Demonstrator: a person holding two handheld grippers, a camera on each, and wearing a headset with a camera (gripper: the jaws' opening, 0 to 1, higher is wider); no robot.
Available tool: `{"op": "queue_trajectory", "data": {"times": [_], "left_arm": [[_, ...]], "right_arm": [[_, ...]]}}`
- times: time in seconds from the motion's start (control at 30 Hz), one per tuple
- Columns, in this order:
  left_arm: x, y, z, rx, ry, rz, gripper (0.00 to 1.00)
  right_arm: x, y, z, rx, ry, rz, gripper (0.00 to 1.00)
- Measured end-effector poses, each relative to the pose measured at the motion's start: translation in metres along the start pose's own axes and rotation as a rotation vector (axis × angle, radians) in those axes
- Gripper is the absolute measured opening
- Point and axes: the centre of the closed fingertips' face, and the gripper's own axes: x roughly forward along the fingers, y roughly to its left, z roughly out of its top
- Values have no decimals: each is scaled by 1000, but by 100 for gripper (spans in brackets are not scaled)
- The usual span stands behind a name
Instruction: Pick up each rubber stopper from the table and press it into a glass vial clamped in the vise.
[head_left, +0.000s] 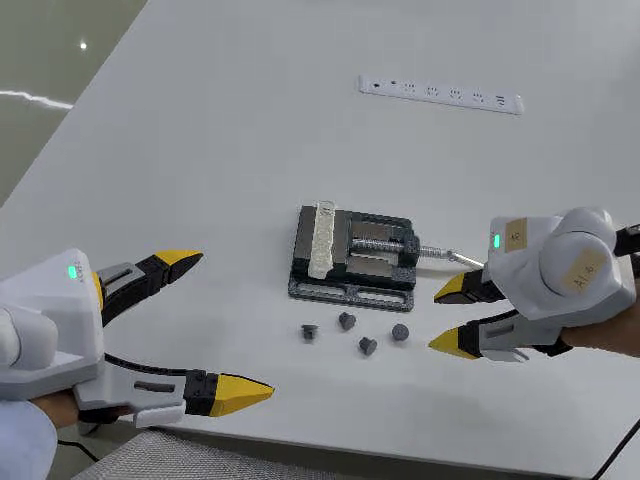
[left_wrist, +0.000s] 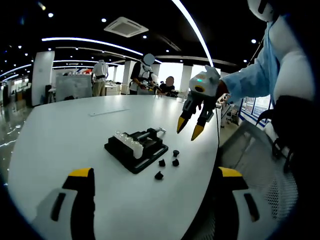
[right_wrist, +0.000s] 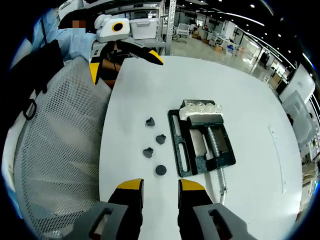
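Head view: four rubber stoppers lie loose on the counter just in front of the vise; the clamped vials look unstoppered; left tongs and right tongs hover spread apart, empty; by my judgement every stopper is yet to be pressed.

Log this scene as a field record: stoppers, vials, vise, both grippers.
stoppers: four rubber stoppers loose on the table, in front of the vise
vials: glass vials clamped in a row in the vise
left gripper: open, empty, left of the stoppers
right gripper: open, empty, right of the stoppers
progress: no stopper picked up yet
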Motion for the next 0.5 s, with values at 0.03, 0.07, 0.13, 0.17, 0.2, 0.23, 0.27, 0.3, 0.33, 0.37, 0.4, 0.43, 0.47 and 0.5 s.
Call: {"op": "queue_trajectory", "data": {"times": [0.03, 0.07, 0.13, 0.17, 0.2, 0.23, 0.27, 0.3, 0.33, 0.37, 0.4, 0.43, 0.47, 0.5], "left_arm": [[0, 0, 0, -1, -1, 0, 99], [0, 1, -1, -2, -1, 1, 99], [0, 1, -1, -3, -4, 4, 99], [0, 2, -1, -5, -4, 6, 99], [0, 2, -1, -7, -6, 7, 99], [0, 2, -1, -9, -10, 9, 99], [1, 2, -1, -9, -11, 10, 99], [1, 1, -1, -10, -13, 10, 99], [1, 1, -1, -12, -14, 10, 99], [1, 0, -1, -12, -13, 9, 99], [2, -1, -2, -12, -11, 9, 99], [2, -2, -3, -11, -11, 8, 99], [2, -2, -3, -11, -12, 7, 99], [3, -3, -3, -12, -12, 7, 99]], "right_arm": [[1, -1, 1, -7, 5, 0, 24], [2, -1, 2, -18, 11, 6, 23], [5, 0, 2, -22, 19, 16, 23], [6, -1, 3, -34, 25, 20, 22], [8, -1, 3, -41, 30, 24, 21], [10, -1, 3, -44, 38, 33, 21], [12, -1, 3, -51, 43, 37, 20], [13, -1, 3, -60, 49, 40, 20], [16, 0, 2, -68, 64, 47, 20], [17, 0, 2, -77, 73, 51, 19], [19, 0, 2, -91, 85, 55, 19], [21, 0, 1, -102, 94, 56, 19], [22, 0, 1, -111, 101, 60, 19], [24, 1, 2, -119, 110, 67, 19]]}}
